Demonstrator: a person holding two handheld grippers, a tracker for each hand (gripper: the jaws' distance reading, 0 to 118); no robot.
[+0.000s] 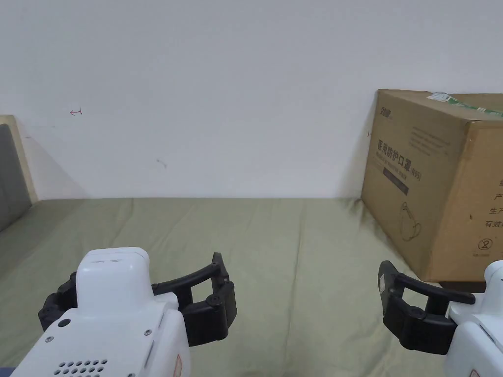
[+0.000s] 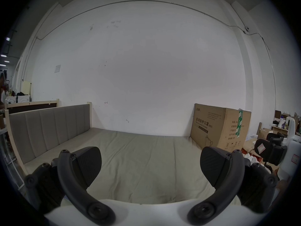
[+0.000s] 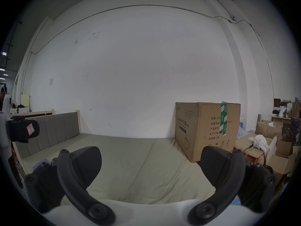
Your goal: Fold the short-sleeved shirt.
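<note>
Left claw: held low over the near part of the bed, jaws spread wide, nothing between them.
Right claw: held level with the left one and well apart from it, jaws also spread wide and empty.
Bed: covered by a creased olive-green sheet, with a grey padded headboard at its left end.
Cardboard box: stands on the bed's right end, against the white wall.
Shirt: I cannot tell where it lies.
</note>
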